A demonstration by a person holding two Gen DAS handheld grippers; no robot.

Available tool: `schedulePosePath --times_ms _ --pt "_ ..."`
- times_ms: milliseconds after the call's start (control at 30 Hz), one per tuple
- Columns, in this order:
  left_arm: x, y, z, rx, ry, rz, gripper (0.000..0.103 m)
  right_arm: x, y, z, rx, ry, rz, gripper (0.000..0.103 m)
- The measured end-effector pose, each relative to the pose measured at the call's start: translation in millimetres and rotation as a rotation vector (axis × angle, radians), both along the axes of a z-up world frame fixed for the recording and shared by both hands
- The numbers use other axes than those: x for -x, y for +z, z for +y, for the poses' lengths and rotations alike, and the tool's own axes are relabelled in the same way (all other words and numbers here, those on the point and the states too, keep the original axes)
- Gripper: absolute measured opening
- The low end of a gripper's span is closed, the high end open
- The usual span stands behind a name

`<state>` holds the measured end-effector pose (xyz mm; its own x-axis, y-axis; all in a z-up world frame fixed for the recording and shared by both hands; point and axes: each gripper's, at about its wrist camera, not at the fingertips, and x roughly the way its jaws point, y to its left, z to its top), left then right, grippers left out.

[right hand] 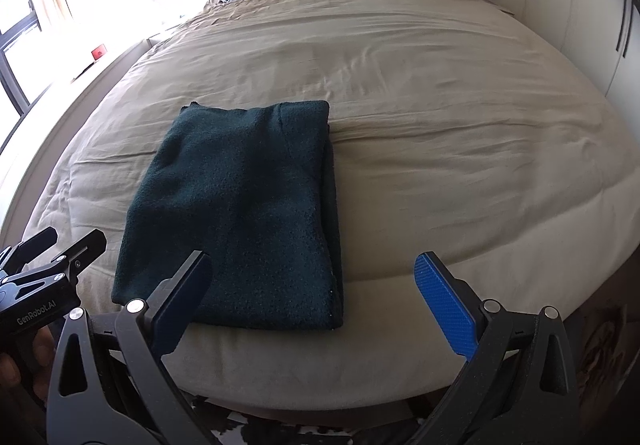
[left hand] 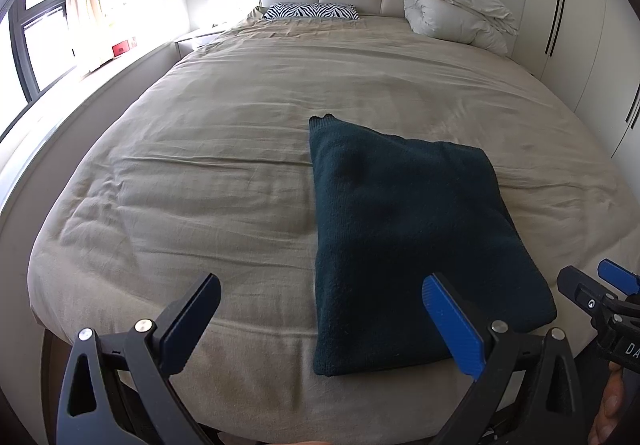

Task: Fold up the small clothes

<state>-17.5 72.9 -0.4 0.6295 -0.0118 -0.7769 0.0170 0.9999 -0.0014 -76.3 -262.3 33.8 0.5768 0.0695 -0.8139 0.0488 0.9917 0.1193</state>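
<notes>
My left gripper (left hand: 320, 319) and right gripper (right hand: 314, 291) hang released near the bed's (left hand: 224, 173) foot edge, the dark green sweater (right hand: 240, 213) seemingly folded; next likely needs another fold.

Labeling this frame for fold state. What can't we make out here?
- Dark green garment: folded; type and layers underneath hidden by its own top layer, both views.
- Its near right corner: covered by left tongs, left wrist view.
- Right tongs: cut off by the frame edge in left wrist view.
- Window side: overexposed, both views.
</notes>
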Motion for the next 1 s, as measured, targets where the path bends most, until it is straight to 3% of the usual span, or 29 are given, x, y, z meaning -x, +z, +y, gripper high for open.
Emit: schedulePosePath --times_ms 1000 --pt "-1.9 -3.5 3.2 0.002 0.003 0.008 0.103 0.0 -0.3 0.6 0.000 0.001 0.006 0.103"
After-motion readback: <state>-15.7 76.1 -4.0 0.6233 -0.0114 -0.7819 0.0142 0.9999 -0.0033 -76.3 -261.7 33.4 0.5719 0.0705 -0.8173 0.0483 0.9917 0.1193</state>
